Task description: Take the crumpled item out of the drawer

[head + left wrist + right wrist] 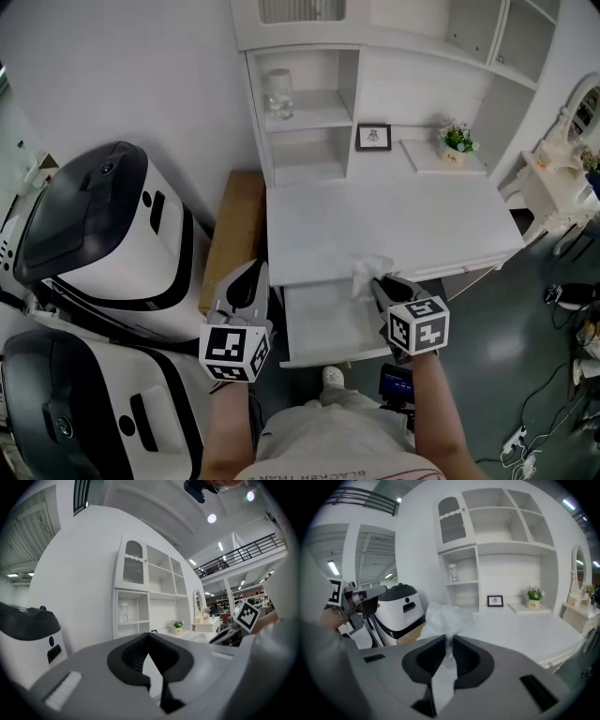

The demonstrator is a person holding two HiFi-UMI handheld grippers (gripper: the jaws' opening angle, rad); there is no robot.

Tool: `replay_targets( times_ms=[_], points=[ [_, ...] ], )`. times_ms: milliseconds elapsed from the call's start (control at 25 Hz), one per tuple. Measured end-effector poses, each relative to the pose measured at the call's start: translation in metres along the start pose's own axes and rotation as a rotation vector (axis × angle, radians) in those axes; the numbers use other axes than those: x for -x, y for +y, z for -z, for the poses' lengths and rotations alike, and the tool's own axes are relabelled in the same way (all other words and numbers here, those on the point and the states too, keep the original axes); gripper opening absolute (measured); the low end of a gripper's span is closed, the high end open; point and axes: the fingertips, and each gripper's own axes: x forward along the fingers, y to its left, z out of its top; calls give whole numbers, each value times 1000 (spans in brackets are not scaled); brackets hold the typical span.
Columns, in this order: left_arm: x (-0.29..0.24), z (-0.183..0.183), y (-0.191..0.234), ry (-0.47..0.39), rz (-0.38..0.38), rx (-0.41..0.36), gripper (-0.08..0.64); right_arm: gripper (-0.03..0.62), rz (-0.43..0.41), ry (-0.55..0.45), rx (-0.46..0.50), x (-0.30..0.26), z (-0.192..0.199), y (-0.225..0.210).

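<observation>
A crumpled, translucent white item is pinched between the jaws of my right gripper, which is shut on it. In the head view the crumpled item is lifted at the front edge of the white desk, above the open drawer, with the right gripper just behind it. The drawer floor that shows looks bare. My left gripper hovers left of the drawer, off the desk's left corner. Its jaws meet at the tips with nothing between them.
Two large white-and-black machines stand at the left, with a brown board between them and the desk. The hutch holds a glass jar. A small picture frame and a potted plant stand at the desk's back.
</observation>
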Motion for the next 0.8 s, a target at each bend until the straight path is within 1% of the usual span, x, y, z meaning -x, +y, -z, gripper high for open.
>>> replay_targets(
  times_ms=[160, 320, 520, 680, 800],
  points=[
    [2, -13, -3, -30, 1, -11, 6, 57, 27, -131, 61, 25, -29, 1],
    [6, -27, -4, -63, -2, -4, 8, 57, 63, -253, 111, 53, -58, 2],
    [10, -41, -4, -104, -11, -2, 7, 57, 111, -403, 195, 87, -96, 6],
    [12, -53, -4, -131, -11, 2, 7, 57, 152, -497, 257, 110, -120, 9],
    [14, -66, -4, -160, -9, -10, 6, 57, 175, -552, 285, 125, -137, 13]
  ],
)
